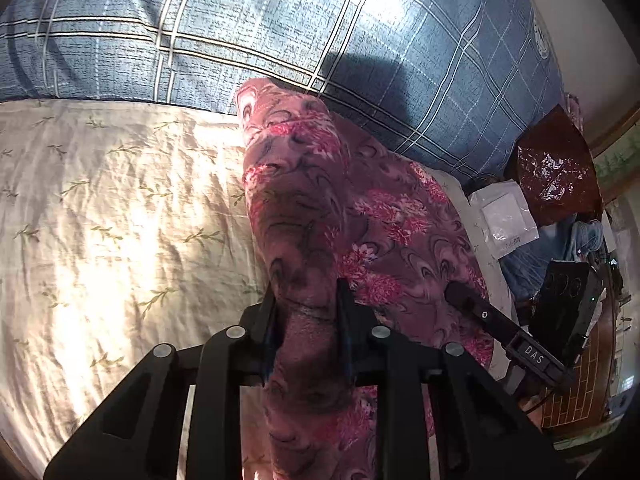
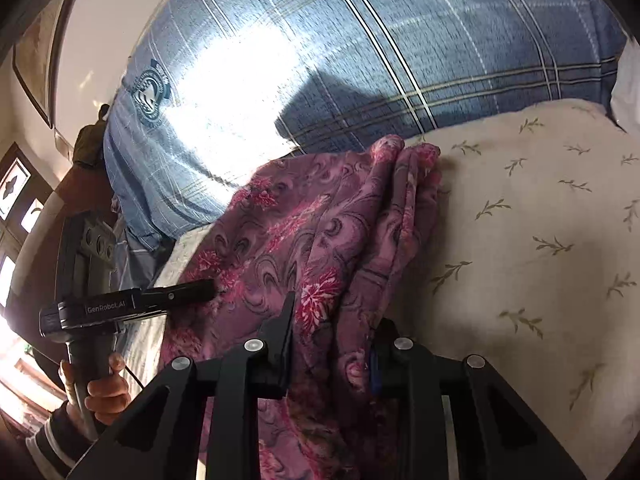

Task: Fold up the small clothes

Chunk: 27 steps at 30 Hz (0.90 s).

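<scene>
**Pink flowery cloth pinched by both grippers on the bed**

Sheet first: a cream bed sheet (image 1: 100,208) with little green sprigs fills the 9 o'clock side of the left wrist view. A blue checked pillow (image 1: 280,28) lies across the 12 o'clock side.

In the middle, the pink flowery cloth (image 1: 304,208) stands up in a tall fold on the bed. It runs from the pillow's edge down to 6 o'clock. The left gripper (image 1: 306,312) has its jaws pressed on that fold, with cloth bunched between them.

At 3 o'clock the right gripper (image 1: 460,294) touches the cloth's lower edge. Past it, at the bed's side, lie a white packet (image 1: 506,216) and a shiny dark red bag (image 1: 556,164).

In the right wrist view, the left gripper (image 2: 208,288) pokes into the cloth (image 2: 304,232) at 9 o'clock. A hand (image 2: 102,388) holds its handle at 8 o'clock. The right gripper (image 2: 332,340) sits at 6 o'clock. Its jaws are clamped on a hanging fold of the cloth. The sheet (image 2: 540,240) fills the 3 o'clock side.
</scene>
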Motion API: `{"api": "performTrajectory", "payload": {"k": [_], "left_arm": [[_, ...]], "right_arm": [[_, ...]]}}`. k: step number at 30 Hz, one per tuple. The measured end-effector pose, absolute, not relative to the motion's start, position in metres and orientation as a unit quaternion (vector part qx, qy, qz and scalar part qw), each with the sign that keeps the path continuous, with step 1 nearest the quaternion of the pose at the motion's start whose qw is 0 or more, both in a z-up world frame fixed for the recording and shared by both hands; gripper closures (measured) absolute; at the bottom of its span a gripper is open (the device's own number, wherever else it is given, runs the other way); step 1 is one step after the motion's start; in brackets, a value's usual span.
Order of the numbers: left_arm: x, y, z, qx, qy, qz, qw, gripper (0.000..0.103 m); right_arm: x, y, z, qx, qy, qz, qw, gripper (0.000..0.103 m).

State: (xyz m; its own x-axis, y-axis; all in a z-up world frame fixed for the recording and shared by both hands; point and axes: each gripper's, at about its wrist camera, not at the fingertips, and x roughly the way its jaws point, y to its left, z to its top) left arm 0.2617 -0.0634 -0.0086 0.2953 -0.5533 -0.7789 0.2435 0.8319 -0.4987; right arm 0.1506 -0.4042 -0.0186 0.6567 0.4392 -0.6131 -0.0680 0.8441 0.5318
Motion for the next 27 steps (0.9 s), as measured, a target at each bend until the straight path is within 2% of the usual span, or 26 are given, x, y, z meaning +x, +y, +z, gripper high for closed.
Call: {"api": "performTrajectory", "payload": {"k": [6,10,13,16,17,18,19,21,23,25,27], "left_arm": [[0.205,-0.019,0.009,-0.152,0.528,-0.245,0.799,0.080],[0.147,0.036,0.016,-0.198,0.520,-0.236,0.796,0.080],[0.106,0.068,0.008,-0.222,0.523,-0.234,0.789,0.080],[0.087,0.076,-0.020,-0.196,0.547,-0.205,0.787,0.078],[0.086,0.075,-0.033,-0.185,0.561,-0.197,0.783,0.075],[0.086,0.075,-0.039,-0.190,0.567,-0.196,0.778,0.067],[0.085,0.075,-0.039,-0.201,0.564,-0.193,0.778,0.065],[0.082,0.078,-0.026,-0.197,0.551,-0.201,0.786,0.065],[0.082,0.073,-0.002,-0.169,0.523,-0.210,0.809,0.065],[0.090,0.063,0.020,-0.144,0.496,-0.220,0.828,0.050],[0.106,0.049,0.037,-0.125,0.469,-0.227,0.845,0.043]], "right_arm": [[0.103,-0.365,0.002,0.249,0.386,0.182,0.870,0.076],[0.065,-0.332,0.006,0.262,0.382,0.235,0.855,0.076],[0.034,-0.317,-0.007,0.280,0.380,0.269,0.839,0.076],[0.021,-0.304,-0.046,0.261,0.437,0.236,0.828,0.073],[0.021,-0.299,-0.061,0.236,0.469,0.210,0.825,0.071],[0.018,-0.299,-0.067,0.237,0.467,0.211,0.825,0.071],[0.015,-0.304,-0.062,0.247,0.456,0.205,0.830,0.068],[0.013,-0.309,-0.048,0.233,0.464,0.180,0.836,0.062],[0.009,-0.314,-0.026,0.206,0.441,0.167,0.858,0.062],[0.013,-0.313,-0.003,0.181,0.416,0.165,0.876,0.062],[0.025,-0.307,0.015,0.163,0.384,0.177,0.891,0.062]]}}
